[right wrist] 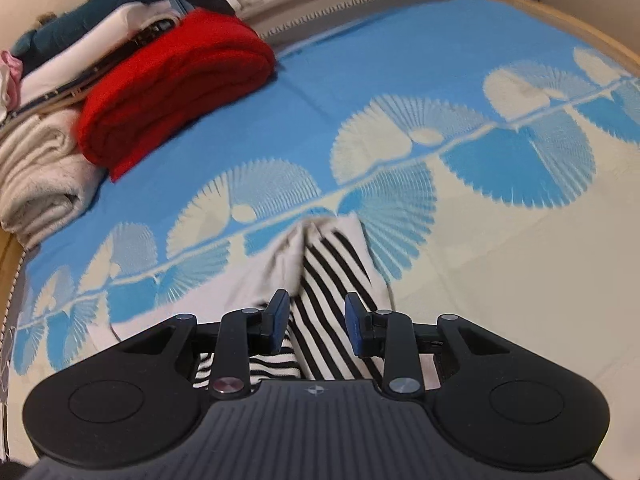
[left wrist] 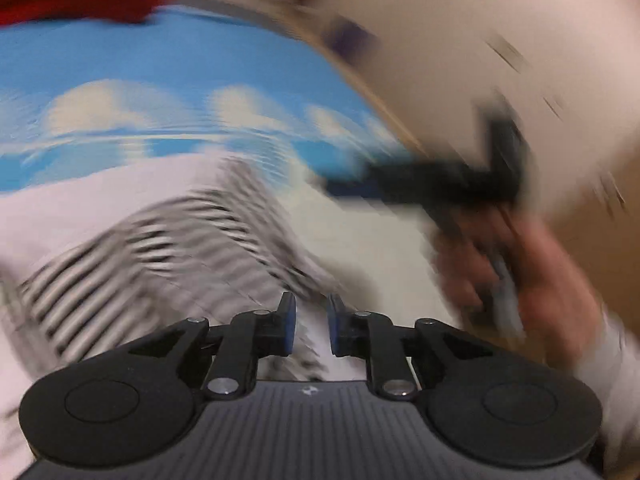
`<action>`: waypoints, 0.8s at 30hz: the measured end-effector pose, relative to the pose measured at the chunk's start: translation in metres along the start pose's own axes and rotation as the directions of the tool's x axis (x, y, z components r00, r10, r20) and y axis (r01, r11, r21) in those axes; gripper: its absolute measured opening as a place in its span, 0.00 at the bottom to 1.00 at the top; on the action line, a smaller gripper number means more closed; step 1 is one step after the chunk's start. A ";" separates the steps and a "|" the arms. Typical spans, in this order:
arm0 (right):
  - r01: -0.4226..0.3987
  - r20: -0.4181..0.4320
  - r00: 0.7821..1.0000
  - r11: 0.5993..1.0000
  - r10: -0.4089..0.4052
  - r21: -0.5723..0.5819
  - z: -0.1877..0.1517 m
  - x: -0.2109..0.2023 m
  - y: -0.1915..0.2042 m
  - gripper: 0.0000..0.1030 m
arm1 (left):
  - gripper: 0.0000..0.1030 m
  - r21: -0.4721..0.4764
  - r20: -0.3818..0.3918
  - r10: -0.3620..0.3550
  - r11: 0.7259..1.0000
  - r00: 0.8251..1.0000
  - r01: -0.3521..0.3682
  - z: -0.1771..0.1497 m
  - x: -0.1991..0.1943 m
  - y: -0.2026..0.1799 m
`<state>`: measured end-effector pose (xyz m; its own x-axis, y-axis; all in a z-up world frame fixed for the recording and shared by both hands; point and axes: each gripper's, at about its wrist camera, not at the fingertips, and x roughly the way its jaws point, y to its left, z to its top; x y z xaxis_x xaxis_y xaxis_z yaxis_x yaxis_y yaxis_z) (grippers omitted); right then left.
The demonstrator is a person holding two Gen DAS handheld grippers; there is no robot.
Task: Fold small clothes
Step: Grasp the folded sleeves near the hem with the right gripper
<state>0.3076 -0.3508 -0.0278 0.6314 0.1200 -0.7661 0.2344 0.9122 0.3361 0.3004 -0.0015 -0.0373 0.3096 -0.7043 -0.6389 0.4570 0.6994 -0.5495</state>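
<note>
**Tongs and Striped Garment on the Bed: Current Status**

**Left tongs.** The left tongs [left wrist: 312, 326] point downward over the striped garment [left wrist: 160, 248]. The blue pads [left wrist: 291, 322] stand a narrow gap apart. No cloth is visible between them; the garment lies beyond and below the tips. The left wrist view is heavily blurred, so finer contact cannot be confirmed.

**Right tongs.** The right tongs [right wrist: 316, 322] also point downward. Their pads [right wrist: 280, 320] stand moderately apart, wider than the left pair. The black-and-white striped garment [right wrist: 328, 280] runs between the two fingers and extends ahead of the tips. The left pad lies close to the cloth; the right pad stands clear of it. No clamping of the fabric is visible. In the left wrist view, the right tongs [left wrist: 348, 190] appear ahead and to the right, carried by the person's hand [left wrist: 520, 276].

**Garment.** The garment lies on the bed cover [right wrist: 360, 92], a blue and cream sheet with a fan pattern. A plain pale section [right wrist: 280, 264] of the garment sits just left of the striped part, directly ahead of the right tongs.

**Other items.** A folded red blanket [right wrist: 172, 96] rests far ahead and to the left of the right tongs. A rolled cream towel [right wrist: 40, 176] lies just beside it, further left.
</note>
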 end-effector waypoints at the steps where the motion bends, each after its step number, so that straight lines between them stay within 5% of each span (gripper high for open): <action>1: 0.003 -0.020 1.000 1.000 -0.003 0.001 -0.004 0.004 -0.001 0.31 | 0.19 -0.059 0.019 0.063 0.996 0.998 -0.062 0.004 -0.003 0.014; 3: -0.003 -0.059 0.998 1.000 0.003 -0.001 -0.011 0.011 0.000 0.30 | 0.27 -0.208 0.003 0.215 0.955 0.977 -0.210 0.004 -0.006 0.047; 5: -0.025 -0.099 0.995 1.000 0.025 0.000 -0.020 0.019 0.003 0.30 | 0.27 -0.297 -0.091 0.320 0.895 0.943 -0.332 -0.002 0.003 0.070; 7: -0.050 -0.158 0.986 0.999 0.047 -0.016 -0.030 0.029 0.009 0.31 | 0.28 -0.344 -0.177 0.332 0.862 0.927 -0.374 -0.013 0.016 0.083; 10: -0.059 -0.248 0.968 0.997 0.047 -0.043 -0.044 0.048 0.016 0.31 | 0.38 -0.368 -0.250 0.311 0.846 0.917 -0.387 -0.021 0.030 0.090; 16: -0.054 -0.346 0.938 0.996 0.024 -0.078 -0.066 0.075 0.020 0.30 | 0.38 -0.372 -0.279 0.352 0.818 0.893 -0.438 -0.030 0.032 0.088; 19: -0.052 -0.338 0.941 0.995 0.018 -0.091 -0.068 0.075 0.022 0.17 | 0.38 -0.375 -0.307 0.374 0.798 0.875 -0.472 -0.033 0.034 0.088; 24: -0.063 -0.305 0.952 0.995 0.036 -0.080 -0.062 0.068 0.028 0.06 | 0.37 -0.404 -0.301 0.331 0.805 0.895 -0.434 -0.034 0.031 0.093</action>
<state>0.3113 -0.2927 -0.1041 0.3844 0.2664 -0.8839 0.1337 0.9313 0.3388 0.3240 0.0464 -0.1268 0.1771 -0.3621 -0.9152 -0.1036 0.9178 -0.3832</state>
